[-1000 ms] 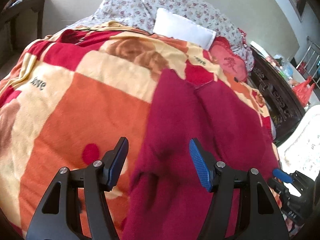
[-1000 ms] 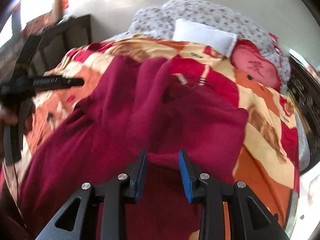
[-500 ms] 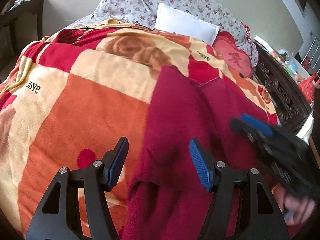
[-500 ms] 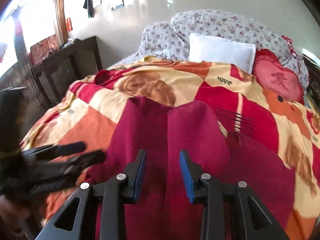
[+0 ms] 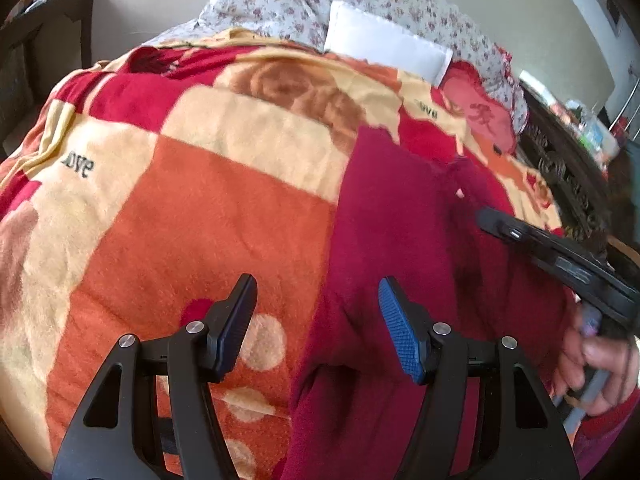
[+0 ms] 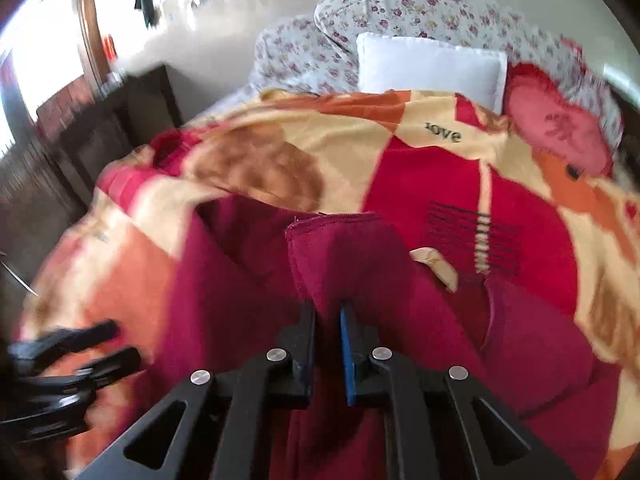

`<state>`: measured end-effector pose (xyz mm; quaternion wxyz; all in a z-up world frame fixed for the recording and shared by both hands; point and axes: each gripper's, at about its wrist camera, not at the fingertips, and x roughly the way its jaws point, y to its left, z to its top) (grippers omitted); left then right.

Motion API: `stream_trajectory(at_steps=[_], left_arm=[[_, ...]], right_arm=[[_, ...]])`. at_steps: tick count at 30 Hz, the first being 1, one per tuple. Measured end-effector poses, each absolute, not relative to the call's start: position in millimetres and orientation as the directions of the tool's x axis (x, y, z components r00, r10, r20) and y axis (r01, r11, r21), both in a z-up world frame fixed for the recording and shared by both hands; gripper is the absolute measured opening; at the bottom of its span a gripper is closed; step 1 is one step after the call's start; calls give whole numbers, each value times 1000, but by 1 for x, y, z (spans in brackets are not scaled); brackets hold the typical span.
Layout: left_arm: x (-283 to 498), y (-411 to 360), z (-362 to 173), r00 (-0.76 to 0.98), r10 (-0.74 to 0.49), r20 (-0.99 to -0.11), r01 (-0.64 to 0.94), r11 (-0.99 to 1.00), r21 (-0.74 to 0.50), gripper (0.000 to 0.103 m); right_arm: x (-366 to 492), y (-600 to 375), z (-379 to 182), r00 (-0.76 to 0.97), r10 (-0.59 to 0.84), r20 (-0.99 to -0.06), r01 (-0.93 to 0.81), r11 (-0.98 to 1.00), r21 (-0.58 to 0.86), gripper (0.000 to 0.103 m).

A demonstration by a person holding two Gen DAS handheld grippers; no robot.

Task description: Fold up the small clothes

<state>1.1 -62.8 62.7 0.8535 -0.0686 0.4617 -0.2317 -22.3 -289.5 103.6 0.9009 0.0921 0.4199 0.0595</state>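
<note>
- Left wrist view: the fleecy bed blanket patterned in orange, cream and red blocks [image 5: 192, 216] bears the dark word "love" twice, once on a cream block at the left and once, partly cut off, on a cream patch near the pillows.
- A round red cushion [image 5: 478, 114] at the bed's head carries a darker red character, too blurred to read.
- The dark maroon knitted garment [image 5: 404, 224] lies flat on the right half of the blanket, its left edge folded straight and running away from the camera; a small pale tag shows near its far end.
- The left gripper [image 5: 318, 320] hovers with its fingers apart, the garment's left edge below the gap and nothing pressed between the pads.
- The right gripper [image 5: 560, 256] reaches in from the right edge, held by a person's hand [image 5: 596, 364].
- Right wrist view: "love" reads plainly on a cream patch below the plain white rectangular pillow [image 6: 430, 70]; a panel of dark stripes marks a red block.
- The right gripper [image 6: 327, 344] is closing, its fingers nearly together and clamped on a raised fold of the maroon garment, whose stitched hem stands just beyond; a tan label lies beside it.
- The left gripper shows blurred at the lower left.
</note>
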Motion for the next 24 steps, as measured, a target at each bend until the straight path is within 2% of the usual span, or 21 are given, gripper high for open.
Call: stream_trajectory(at_steps=[3,5,6,7,8,10,13,15,17,19,22,24], left_arm=[[4,-52,73,480,-478,-736,318,876,-361,63],[7,-46,77,489,-481,-728,300,876,-377,63],[9,-42,78,492,-480,-726,287,877,-385,63],[9,-41,78,491,-478,-728,279,878,-389,63],[10,-40,79,485,-483,-729,273,876,-398,63],[9,-40,81,484,-494,-723,283,870,-405,63],[7,-47,81,485,-494,-722,312,869,-385,63],[8,-56,77,466,-502,-729,329,863,-384,64],[10,-65,72,453,-499,-739,341,862,-374,63],[15,-77,67,440,-498,-747,352,861,-367,63],[21,-92,58,413,-493,-766,356,861,-362,63],[20,-99,56,404,-503,-764,363,855,-370,63]], right_arm=[[-42,-268,122,654,301,-695,-152,951,269,10],[-49,-250,118,634,335,-697,-201,942,269,10],[-49,-245,113,613,341,-713,-211,940,268,19],[-50,-239,104,570,337,-749,-215,941,260,40],[-53,-237,100,547,334,-768,-210,942,260,45],[-70,-242,101,547,340,-765,-210,940,267,45],[-105,-273,121,629,217,-746,-116,976,186,45],[-134,-313,141,693,102,-713,8,989,149,46],[-147,-348,149,695,-15,-719,143,983,117,50],[-156,-392,147,651,-118,-750,290,951,102,60],[-154,-429,131,576,-141,-805,387,915,117,60],[-146,-438,115,556,-97,-825,401,901,164,60]])
